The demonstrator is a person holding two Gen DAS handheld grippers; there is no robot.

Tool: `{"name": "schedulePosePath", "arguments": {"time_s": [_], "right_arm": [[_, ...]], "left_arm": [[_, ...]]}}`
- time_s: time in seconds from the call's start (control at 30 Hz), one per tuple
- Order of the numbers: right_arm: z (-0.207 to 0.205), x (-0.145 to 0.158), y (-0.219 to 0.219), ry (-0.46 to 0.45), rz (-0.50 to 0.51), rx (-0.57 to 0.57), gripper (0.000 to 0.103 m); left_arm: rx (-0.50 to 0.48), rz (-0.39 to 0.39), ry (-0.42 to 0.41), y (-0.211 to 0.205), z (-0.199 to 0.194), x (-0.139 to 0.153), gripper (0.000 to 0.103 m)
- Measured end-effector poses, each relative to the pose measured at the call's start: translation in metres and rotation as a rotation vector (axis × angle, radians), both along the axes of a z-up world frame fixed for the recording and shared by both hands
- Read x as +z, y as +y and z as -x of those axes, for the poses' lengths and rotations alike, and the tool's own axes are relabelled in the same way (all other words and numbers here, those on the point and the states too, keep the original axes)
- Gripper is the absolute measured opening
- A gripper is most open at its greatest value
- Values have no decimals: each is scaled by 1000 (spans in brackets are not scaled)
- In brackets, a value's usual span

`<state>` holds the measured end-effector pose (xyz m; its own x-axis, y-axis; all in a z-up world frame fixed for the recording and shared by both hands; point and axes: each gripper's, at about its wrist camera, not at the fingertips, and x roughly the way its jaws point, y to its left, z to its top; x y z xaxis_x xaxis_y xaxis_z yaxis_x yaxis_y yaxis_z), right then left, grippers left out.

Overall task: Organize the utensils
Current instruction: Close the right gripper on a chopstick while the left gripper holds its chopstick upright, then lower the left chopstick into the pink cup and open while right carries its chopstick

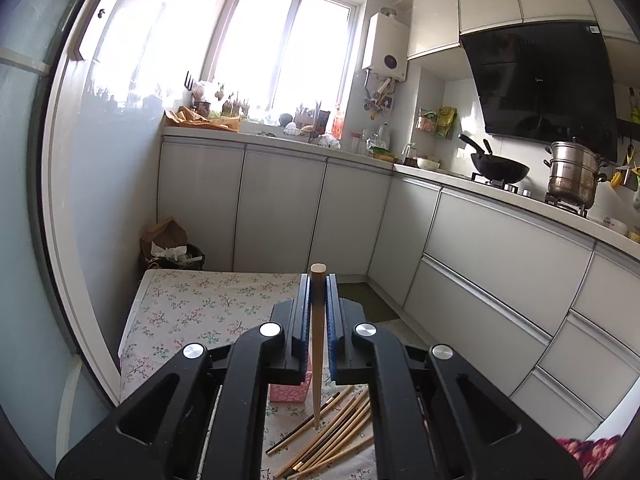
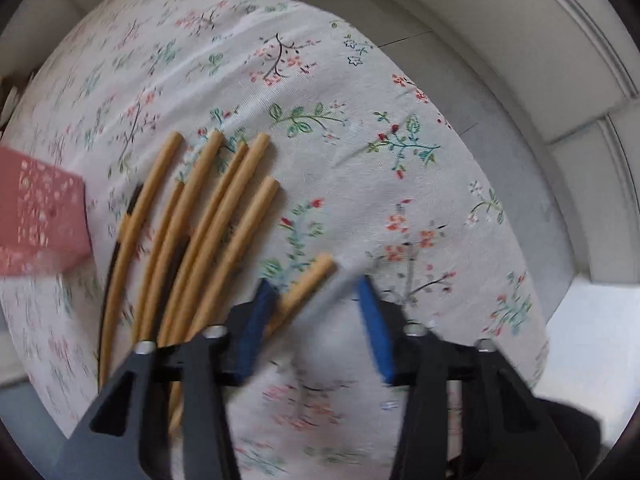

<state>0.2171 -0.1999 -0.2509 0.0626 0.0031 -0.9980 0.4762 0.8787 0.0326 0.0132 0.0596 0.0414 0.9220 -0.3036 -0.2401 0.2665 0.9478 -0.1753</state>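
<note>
Wooden chopstick (image 1: pixel 318 344), one, is clamped upright in the left tongs (image 1: pixel 318 280); the right tongs (image 2: pixel 316 292) gape over the loose pile (image 2: pixel 192 240).

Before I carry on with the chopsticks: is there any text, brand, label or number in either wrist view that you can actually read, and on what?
None can be read.
Range hood: small pale mark mid-panel and a sticker at its top right, both too small.
Steamer pot: faint mark on the side, too small.
Yellow-green packets on the wall rack: print too small.
Right wrist view: only floral tablecloth, chopsticks and pink holder, no text.
</note>
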Motion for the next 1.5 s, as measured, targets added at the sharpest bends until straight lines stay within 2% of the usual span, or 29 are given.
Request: {"name": "schedulePosePath", "arguments": {"time_s": [0.07,0.13,0.27,0.4,0.6,0.77,0.93,1.1,1.17,1.5], "right_arm": [[-2,0,-1,12,-16,36,30],[0,1,4,-12,14,45,28],[25,5,14,-151,-47,35,8],[62,17,5,-301,-118,8,8],[120,64,-13,-565,-107,-2,7],[149,129,-34,-779,-87,-1,7],[169,190,-28,-997,-28,38,7],[170,242,-28,-1160,-28,65,8],[169,258,-29,-1197,-38,76,8],[106,293,-16,-1317,-46,116,8]], "left_arm": [[-12,8,16,-3,-2,-1,6],[-27,17,47,-5,-6,-5,6],[-24,18,127,-11,-12,-17,6],[-17,2,186,-16,-7,-30,6],[16,-43,222,-30,7,-41,6],[38,-88,212,-39,14,-43,6],[54,-68,210,-38,3,-41,6],[83,-86,163,-35,-27,-26,6],[100,-90,148,-33,-47,-20,6],[153,-36,56,-30,-138,-9,6]]}}
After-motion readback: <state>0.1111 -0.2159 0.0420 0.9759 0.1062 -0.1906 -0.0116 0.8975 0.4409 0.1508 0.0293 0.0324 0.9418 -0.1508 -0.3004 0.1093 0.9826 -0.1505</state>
